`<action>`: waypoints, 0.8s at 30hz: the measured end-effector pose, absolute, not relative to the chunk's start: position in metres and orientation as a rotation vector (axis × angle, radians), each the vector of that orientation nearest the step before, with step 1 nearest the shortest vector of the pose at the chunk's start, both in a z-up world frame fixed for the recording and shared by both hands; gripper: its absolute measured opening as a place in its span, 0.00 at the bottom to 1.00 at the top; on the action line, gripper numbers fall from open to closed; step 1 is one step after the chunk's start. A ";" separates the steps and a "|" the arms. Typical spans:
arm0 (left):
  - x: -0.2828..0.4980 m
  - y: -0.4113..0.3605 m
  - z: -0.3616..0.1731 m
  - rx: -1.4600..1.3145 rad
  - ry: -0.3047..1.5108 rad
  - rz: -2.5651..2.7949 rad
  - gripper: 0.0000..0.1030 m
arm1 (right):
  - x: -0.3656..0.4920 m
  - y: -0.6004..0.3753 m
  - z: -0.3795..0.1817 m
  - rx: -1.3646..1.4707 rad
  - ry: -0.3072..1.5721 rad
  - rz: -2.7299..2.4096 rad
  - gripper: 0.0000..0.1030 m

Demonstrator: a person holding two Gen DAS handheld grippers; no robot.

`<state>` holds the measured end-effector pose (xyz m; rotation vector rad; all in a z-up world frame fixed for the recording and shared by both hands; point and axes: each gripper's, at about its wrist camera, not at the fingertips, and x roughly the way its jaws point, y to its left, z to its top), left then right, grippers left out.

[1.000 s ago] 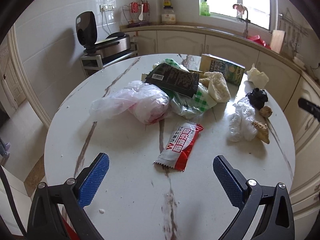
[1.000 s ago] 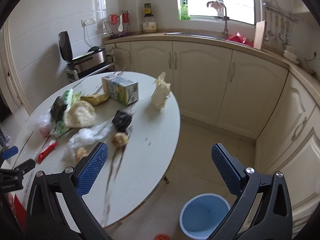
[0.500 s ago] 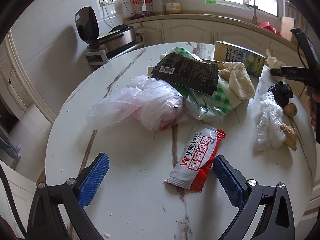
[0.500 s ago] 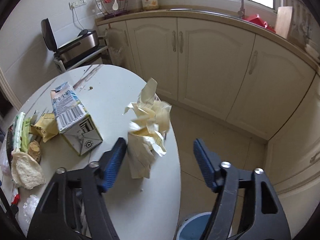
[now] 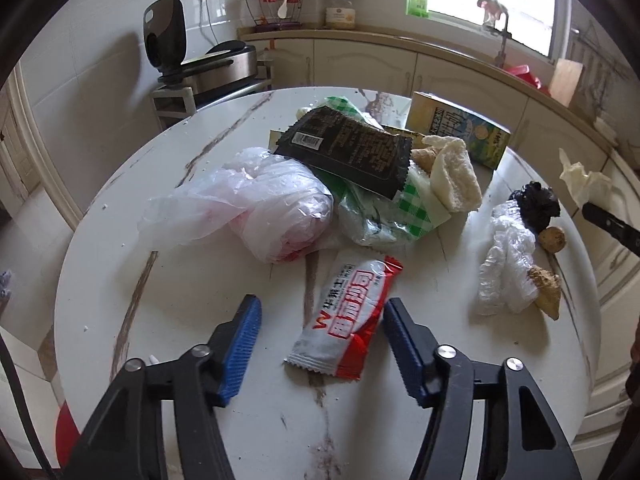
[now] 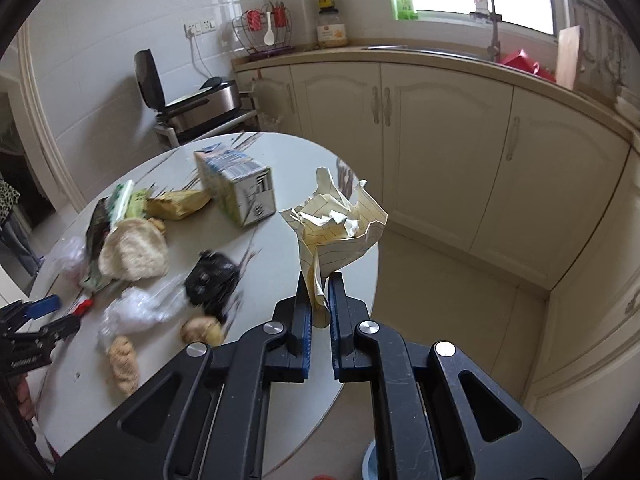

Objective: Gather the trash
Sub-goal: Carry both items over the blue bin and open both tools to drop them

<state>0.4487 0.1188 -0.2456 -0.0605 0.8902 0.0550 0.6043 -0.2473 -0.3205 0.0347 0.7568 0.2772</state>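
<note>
A red and white snack wrapper (image 5: 347, 316) lies flat on the round white table (image 5: 192, 280). My left gripper (image 5: 322, 312) straddles it and its jaws are closing; the blue pads (image 5: 244, 344) stand clear of the wrapper on both sides. My right gripper (image 6: 319, 300) is shut on the lower end of a crumpled sheet of lined yellow paper (image 6: 336, 224), held up over the table's right edge. That paper (image 5: 580, 178) also shows at the far right of the left wrist view.
Trash piled on the table: a pink plastic bag (image 5: 260, 204), black packet (image 5: 352, 152), green checked wrapper (image 5: 412, 208), drink carton (image 6: 236, 184), bread (image 6: 132, 248), clear plastic (image 5: 504, 264), black wad (image 6: 212, 276), ginger pieces (image 6: 122, 364). A blue bin rim (image 6: 370, 462) shows on the floor below.
My left jaws have narrowed around the red and white wrapper. My right jaws closed on the crumpled paper and lifted it off the table.
</note>
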 end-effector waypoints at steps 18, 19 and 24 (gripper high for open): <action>0.366 0.056 -0.167 -0.071 0.742 -0.063 0.12 | 0.504 -0.280 -0.332 0.176 0.745 0.316 0.08; 0.363 0.040 -0.161 -0.054 0.731 -0.096 0.12 | 0.500 -0.288 -0.333 0.189 0.742 0.304 0.08; 0.366 -0.056 -0.154 0.037 0.746 -0.303 0.12 | 0.483 -0.341 -0.346 0.250 0.747 0.189 0.08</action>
